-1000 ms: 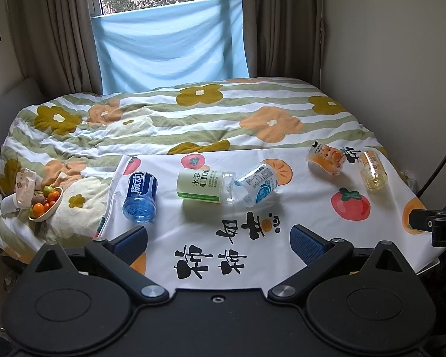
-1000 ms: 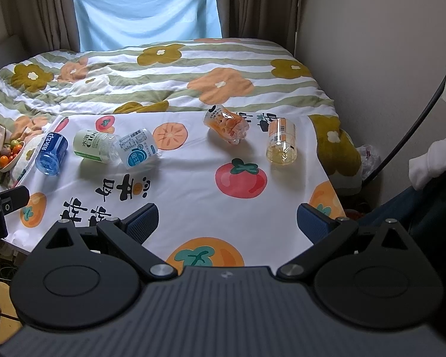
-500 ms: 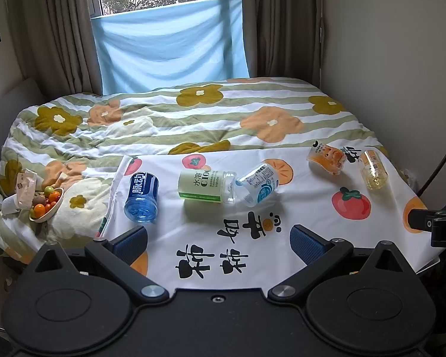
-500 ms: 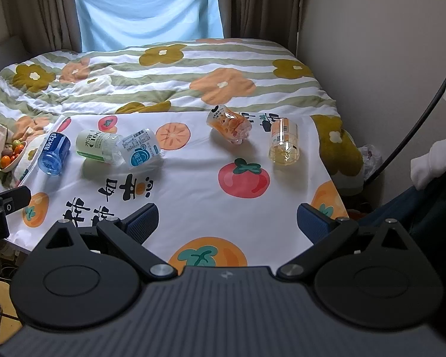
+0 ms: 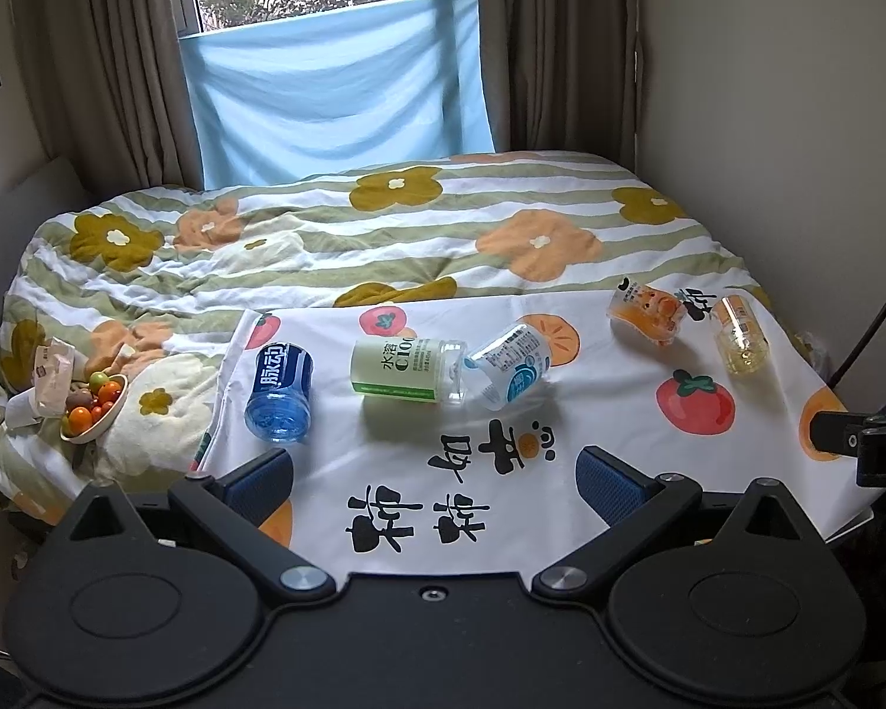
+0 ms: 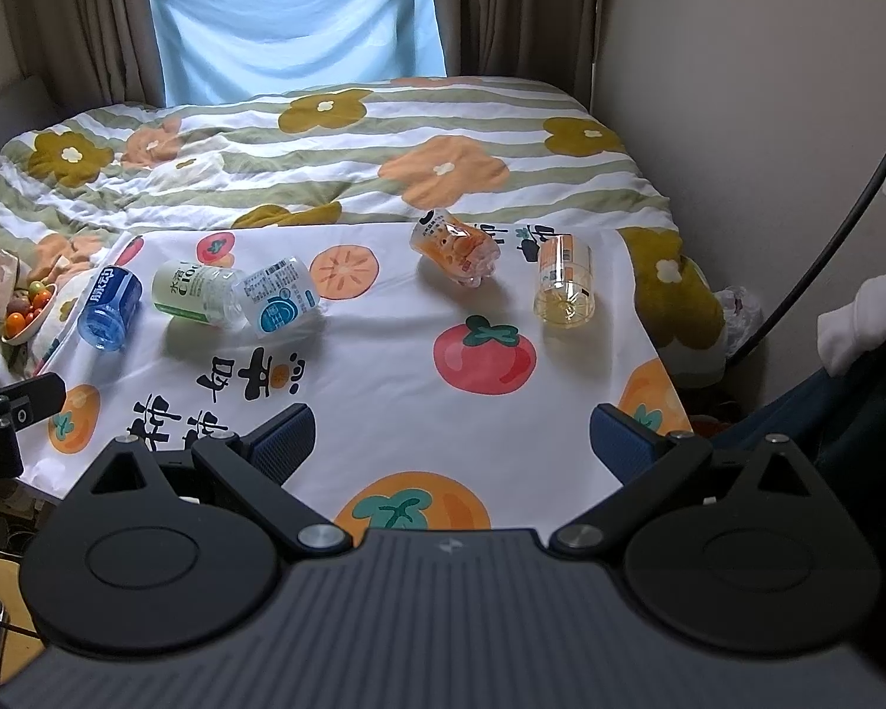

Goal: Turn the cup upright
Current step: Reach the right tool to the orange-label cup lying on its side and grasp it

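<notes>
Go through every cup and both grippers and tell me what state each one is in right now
Blue-labelled clear plastic cup: on its side.
Green-and-white-labelled clear cup: on its side, touching the next cup.
White-and-blue-labelled clear cup: tipped over, leaning on the green one.
Orange cartoon-print clear cup: on its side.
Yellow-orange-labelled clear cup: on its side.
Left gripper: open, empty.
Right gripper: open, empty.

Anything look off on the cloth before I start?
All five cups lie on their sides. The green cup and white-blue cup touch end to end. Blue cup sits near the cloth's left edge. No spills visible.
</notes>
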Demonstrator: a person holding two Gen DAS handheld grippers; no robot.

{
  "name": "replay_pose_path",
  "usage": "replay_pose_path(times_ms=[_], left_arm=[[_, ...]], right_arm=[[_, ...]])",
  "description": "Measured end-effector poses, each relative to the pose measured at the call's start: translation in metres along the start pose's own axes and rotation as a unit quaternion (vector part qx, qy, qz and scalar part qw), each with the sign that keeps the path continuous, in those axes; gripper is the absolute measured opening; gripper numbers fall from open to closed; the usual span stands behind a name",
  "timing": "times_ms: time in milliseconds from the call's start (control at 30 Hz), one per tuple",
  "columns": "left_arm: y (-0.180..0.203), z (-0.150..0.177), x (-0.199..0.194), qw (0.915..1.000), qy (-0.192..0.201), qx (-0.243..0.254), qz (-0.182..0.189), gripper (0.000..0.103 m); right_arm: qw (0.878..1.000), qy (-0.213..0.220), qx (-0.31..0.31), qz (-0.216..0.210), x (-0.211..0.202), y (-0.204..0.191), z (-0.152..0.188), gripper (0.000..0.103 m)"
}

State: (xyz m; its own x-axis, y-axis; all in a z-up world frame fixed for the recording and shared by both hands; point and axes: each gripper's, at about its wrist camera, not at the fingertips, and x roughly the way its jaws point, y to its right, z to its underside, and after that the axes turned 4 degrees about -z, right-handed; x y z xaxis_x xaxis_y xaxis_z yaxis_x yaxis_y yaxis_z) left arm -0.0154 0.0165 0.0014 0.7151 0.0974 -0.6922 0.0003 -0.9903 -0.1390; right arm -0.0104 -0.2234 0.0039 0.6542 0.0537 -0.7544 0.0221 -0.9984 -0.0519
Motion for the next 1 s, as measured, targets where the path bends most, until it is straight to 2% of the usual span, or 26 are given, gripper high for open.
replay_pose_path(times_ms=[233, 400, 733, 1000], left_arm=[[0.006, -0.008, 0.011, 0.9997, -0.022, -0.006, -0.007, 0.103], [0.014, -0.015, 0.028, 0.9989, -0.03, -0.02, -0.028, 0.103], [0.024, -0.02, 0.068, 0.994, -0.064, -0.05, -0.074, 0.103], [0.029, -0.029, 0.108, 0.9891, -0.087, -0.071, -0.095, 0.103]], right_arm=[[1.0, -0.004, -0.02, -0.017, 0.005, -0.004, -0.024, 0.103], [0.997, -0.003, -0.072, -0.022, 0.036, 0.011, -0.054, 0.103], [0.989, -0.033, -0.117, -0.089, 0.159, 0.055, -0.117, 0.103], [0.972, -0.066, -0.184, -0.129, 0.25, 0.048, -0.137, 0.103]])
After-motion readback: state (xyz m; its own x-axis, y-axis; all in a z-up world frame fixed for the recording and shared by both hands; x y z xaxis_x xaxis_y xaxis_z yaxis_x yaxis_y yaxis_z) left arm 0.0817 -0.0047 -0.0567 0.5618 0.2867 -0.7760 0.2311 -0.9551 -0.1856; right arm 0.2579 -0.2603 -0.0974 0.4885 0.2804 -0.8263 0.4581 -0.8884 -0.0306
